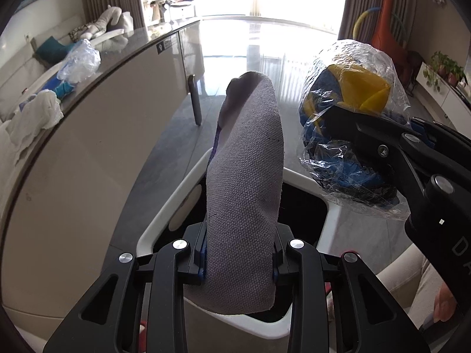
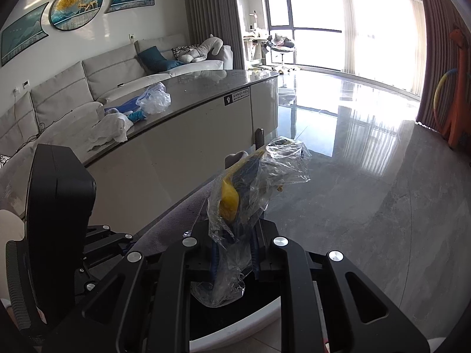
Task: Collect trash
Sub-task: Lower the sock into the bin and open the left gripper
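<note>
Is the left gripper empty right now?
No, the left gripper is clamped on a grey cloth item that stands up between its fingers, above the white bin.

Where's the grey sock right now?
The grey sock is pinched in the left gripper, centre of the left wrist view, above the white bin, beside the plastic-wrapped bundle.

Legible text is limited. The white letters "D" and "A" are seen on the black body of the right gripper (image 1: 332,135) at the right edge of the left wrist view. A dark label (image 2: 237,98) with white print is fixed to the counter's side panel (image 2: 176,158); its characters cannot be read.
</note>
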Demonstrator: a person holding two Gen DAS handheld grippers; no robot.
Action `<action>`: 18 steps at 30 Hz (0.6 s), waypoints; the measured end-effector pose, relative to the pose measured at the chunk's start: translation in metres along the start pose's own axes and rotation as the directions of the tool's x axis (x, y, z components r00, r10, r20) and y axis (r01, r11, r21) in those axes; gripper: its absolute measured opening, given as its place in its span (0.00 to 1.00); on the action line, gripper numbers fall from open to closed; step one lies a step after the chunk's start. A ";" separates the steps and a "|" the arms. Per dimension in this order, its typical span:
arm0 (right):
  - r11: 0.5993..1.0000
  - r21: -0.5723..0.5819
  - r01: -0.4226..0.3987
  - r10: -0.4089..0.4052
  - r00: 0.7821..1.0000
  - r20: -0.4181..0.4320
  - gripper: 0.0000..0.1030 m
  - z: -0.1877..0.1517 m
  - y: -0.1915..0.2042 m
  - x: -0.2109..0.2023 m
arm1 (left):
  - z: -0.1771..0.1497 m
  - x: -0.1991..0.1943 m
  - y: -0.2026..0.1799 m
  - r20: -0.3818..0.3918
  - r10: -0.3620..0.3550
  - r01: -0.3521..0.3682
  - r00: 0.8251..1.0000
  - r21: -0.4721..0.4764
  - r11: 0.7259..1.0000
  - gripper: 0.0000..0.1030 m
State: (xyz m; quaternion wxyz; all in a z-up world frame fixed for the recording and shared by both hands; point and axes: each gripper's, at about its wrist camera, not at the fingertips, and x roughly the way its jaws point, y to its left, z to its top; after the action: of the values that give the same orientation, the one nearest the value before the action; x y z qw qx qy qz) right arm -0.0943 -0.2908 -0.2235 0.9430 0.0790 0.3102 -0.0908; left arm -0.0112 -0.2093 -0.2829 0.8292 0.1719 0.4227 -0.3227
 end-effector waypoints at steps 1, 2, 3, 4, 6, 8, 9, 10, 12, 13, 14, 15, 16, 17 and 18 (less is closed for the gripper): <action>1.000 0.003 0.003 -0.003 1.000 -0.008 0.18 -0.002 -0.002 0.003 | -0.001 0.005 0.001 -0.016 -0.003 0.003 1.000 -0.003 1.000 0.29; 1.000 0.008 0.005 -0.005 1.000 -0.016 0.18 -0.003 -0.003 0.006 | -0.002 0.011 0.002 -0.033 -0.006 0.006 0.999 -0.006 1.000 0.29; 1.000 0.013 0.008 -0.007 1.000 -0.023 0.18 -0.003 -0.004 0.009 | -0.004 0.016 0.003 -0.047 -0.008 0.007 0.999 -0.010 1.000 0.29; 1.000 0.016 0.010 -0.010 1.000 -0.029 0.18 -0.004 -0.005 0.011 | -0.005 0.022 0.004 -0.063 -0.011 0.010 0.998 -0.009 1.000 0.31; 1.000 0.019 0.019 -0.018 0.999 -0.038 0.18 -0.002 -0.007 0.015 | -0.008 0.034 0.001 -0.114 0.000 0.001 0.993 0.009 1.000 0.48; 0.999 0.023 0.023 -0.022 0.999 -0.048 0.19 -0.002 -0.007 0.018 | -0.010 0.041 -0.002 -0.134 0.112 -0.108 0.985 0.038 0.993 0.95; 0.999 0.021 0.028 -0.027 0.998 -0.052 0.19 -0.001 -0.007 0.019 | -0.011 0.039 -0.002 -0.107 0.144 -0.140 0.984 0.043 0.989 0.95; 0.999 0.021 0.030 -0.029 0.998 -0.057 0.19 -0.002 -0.007 0.021 | -0.012 0.036 -0.003 -0.089 0.146 -0.142 0.985 0.050 0.989 0.95; 0.999 0.019 0.031 -0.030 0.997 -0.065 0.19 -0.003 -0.007 0.023 | -0.008 0.034 -0.002 -0.076 0.143 -0.138 0.987 0.065 0.988 0.95; 0.999 0.017 0.031 -0.030 0.997 -0.068 0.19 -0.003 -0.006 0.024 | -0.008 0.032 -0.003 -0.071 0.146 -0.141 0.987 0.071 0.988 0.95; 0.999 0.015 0.029 -0.028 0.997 -0.071 0.19 -0.003 -0.006 0.025 | -0.008 0.030 -0.003 -0.063 0.151 -0.146 0.987 0.073 0.987 0.95; 0.999 0.014 0.029 -0.028 0.997 -0.070 0.19 -0.004 -0.006 0.025 | -0.007 0.029 -0.001 -0.060 0.152 -0.148 0.987 0.074 0.986 0.95; 0.999 0.012 0.030 -0.029 0.997 -0.068 0.20 -0.004 -0.006 0.024 | -0.007 0.027 -0.001 -0.058 0.153 -0.148 0.987 0.074 0.986 0.95; 0.999 0.013 0.029 -0.028 0.997 -0.066 0.20 -0.003 -0.006 0.024 | -0.007 0.025 0.000 -0.051 0.156 -0.152 0.986 0.071 0.986 0.95; 0.999 0.014 0.029 -0.028 0.998 -0.063 0.20 -0.003 -0.006 0.023 | -0.006 0.022 0.003 -0.044 0.159 -0.156 0.986 0.066 0.986 0.95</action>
State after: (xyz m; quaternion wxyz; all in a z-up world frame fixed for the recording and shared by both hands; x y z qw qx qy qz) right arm -0.0790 -0.2991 -0.2405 0.9307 0.0845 0.3402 -0.1041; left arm -0.0030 -0.2122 -0.3045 0.8356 0.2386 0.4179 -0.2650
